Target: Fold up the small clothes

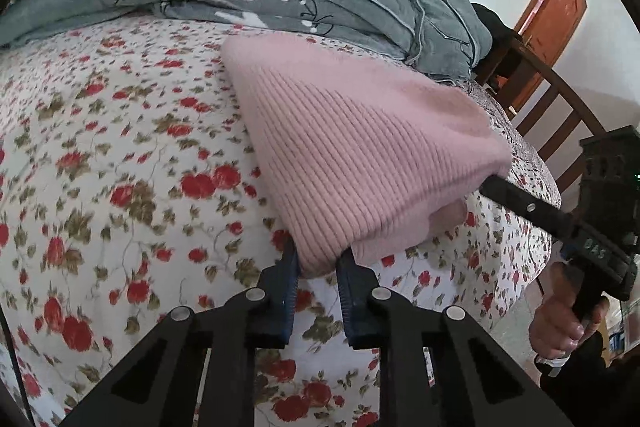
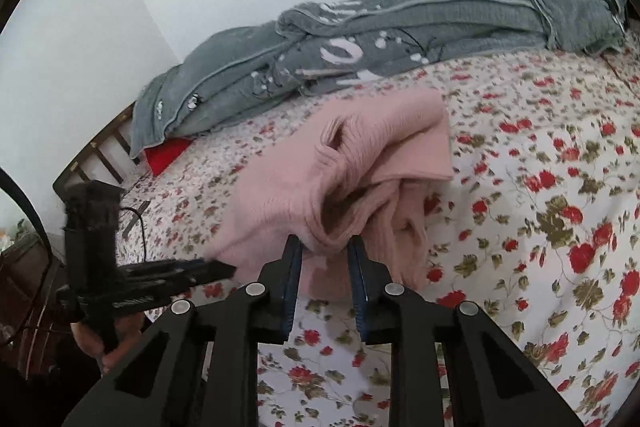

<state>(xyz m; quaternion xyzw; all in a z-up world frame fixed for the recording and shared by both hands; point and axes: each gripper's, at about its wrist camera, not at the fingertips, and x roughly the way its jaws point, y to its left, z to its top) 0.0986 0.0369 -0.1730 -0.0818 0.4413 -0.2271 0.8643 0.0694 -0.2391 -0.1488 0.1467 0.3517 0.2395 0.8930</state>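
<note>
Both tools angle downward over the bed (image 1: 120, 147), pointing at a pink ribbed knit garment (image 1: 360, 155) lying partly lifted on the flowered sheet. The left tool (image 1: 318, 267) pinches the garment's near corner between narrowed jaws; the right tool (image 2: 324, 251) grips a bunched fold. White numerals on the right tool's body are too blurred to read.
</note>
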